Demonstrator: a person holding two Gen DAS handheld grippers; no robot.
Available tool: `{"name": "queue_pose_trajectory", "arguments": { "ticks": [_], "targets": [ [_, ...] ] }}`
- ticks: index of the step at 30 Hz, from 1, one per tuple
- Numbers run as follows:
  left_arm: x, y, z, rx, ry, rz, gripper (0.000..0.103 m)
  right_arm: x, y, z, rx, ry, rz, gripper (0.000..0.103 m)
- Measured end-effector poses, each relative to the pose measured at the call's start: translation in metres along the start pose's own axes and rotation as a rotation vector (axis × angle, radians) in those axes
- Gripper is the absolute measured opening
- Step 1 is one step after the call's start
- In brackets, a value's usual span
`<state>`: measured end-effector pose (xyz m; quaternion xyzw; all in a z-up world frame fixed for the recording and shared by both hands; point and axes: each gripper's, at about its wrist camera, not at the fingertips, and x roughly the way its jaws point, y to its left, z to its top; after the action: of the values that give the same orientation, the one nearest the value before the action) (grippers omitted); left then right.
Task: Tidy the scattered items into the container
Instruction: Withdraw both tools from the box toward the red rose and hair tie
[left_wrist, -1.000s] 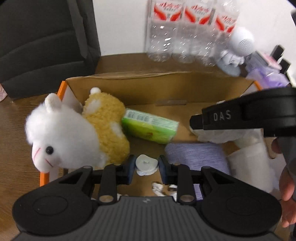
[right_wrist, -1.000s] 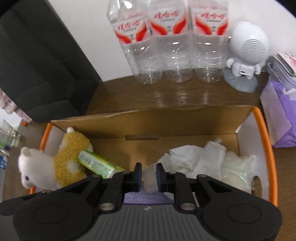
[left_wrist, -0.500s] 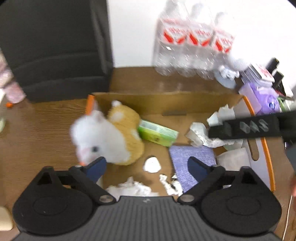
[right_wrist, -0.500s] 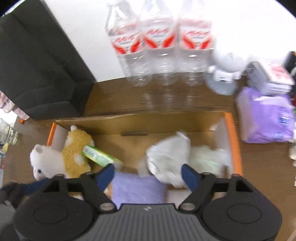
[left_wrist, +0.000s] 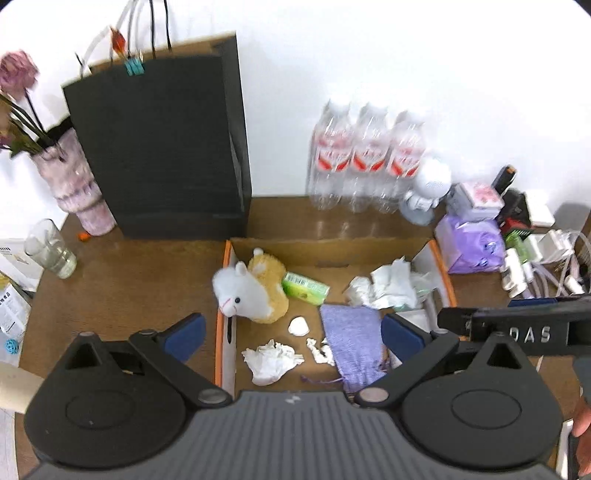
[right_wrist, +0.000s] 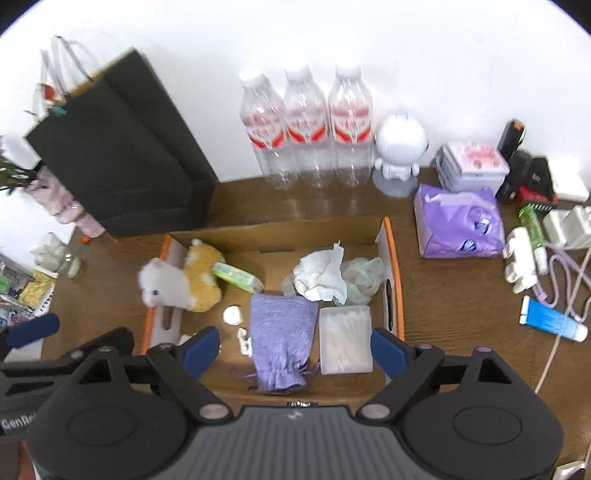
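Matt brown cardboard box (right_wrist: 280, 236) — fluffy plush alpaca (left_wrist: 255, 291), knitted purple pouch (right_wrist: 282, 343) — on glossy wood-grain table (right_wrist: 454, 288)

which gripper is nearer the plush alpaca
Left. The left gripper hangs over the box's alpaca side, the plush alpaca just ahead; the right gripper hangs over the purple pouch, farther right.

Left gripper (left_wrist: 291, 334) jaws, just opened wide and empty, above the cardboard box (left_wrist: 332, 248) holding a plush alpaca (left_wrist: 251, 295)
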<state>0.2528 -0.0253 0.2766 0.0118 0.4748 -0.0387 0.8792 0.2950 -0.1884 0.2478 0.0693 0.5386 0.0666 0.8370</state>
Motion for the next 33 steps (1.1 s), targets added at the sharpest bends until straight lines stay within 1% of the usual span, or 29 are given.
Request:
{"name": "queue_pose_trajectory", "arguments": {
  "ticks": [3,7,10,14,18,22,27,29,30,32,33],
  "targets": [
    [-0.023,-0.004,-0.001,0.003,-0.027,0.005,0.103,-0.029,0.002,-0.005,-0.011,-0.035,-0.013,0.089],
    [-0.043,-0.01,-0.005,0.012,-0.053,0.01,0.103,-0.056,0.001,-0.012,-0.016,-0.073,-0.019,0.089],
    [-0.051,-0.011,-0.01,-0.001,-0.068,0.016,0.103,-0.067,0.001,-0.018,-0.013,-0.094,-0.027,0.09],
    [-0.059,-0.013,-0.016,0.0,-0.085,0.034,0.103,-0.071,0.003,-0.028,-0.025,-0.083,-0.051,0.093],
    [-0.07,-0.012,-0.023,-0.014,-0.123,0.031,0.103,-0.082,0.004,-0.037,-0.026,-0.126,-0.05,0.093],
    [-0.082,-0.012,-0.04,-0.026,-0.238,0.035,0.103,-0.093,0.0,-0.052,-0.02,-0.225,-0.02,0.094],
    [-0.074,-0.016,-0.074,-0.027,-0.345,0.018,0.103,-0.085,-0.008,-0.083,0.0,-0.341,0.005,0.095],
    [-0.067,-0.017,-0.094,-0.027,-0.409,0.027,0.103,-0.076,-0.013,-0.1,0.006,-0.401,0.013,0.095],
    [-0.062,-0.018,-0.106,-0.023,-0.45,0.029,0.103,-0.07,-0.016,-0.11,0.009,-0.439,0.016,0.097],
    [-0.049,-0.021,-0.135,-0.007,-0.534,0.043,0.103,-0.053,-0.023,-0.134,0.005,-0.524,0.026,0.101],
    [-0.043,-0.022,-0.147,0.005,-0.563,0.057,0.103,-0.042,-0.025,-0.146,-0.007,-0.553,0.021,0.101]
  ]
}}
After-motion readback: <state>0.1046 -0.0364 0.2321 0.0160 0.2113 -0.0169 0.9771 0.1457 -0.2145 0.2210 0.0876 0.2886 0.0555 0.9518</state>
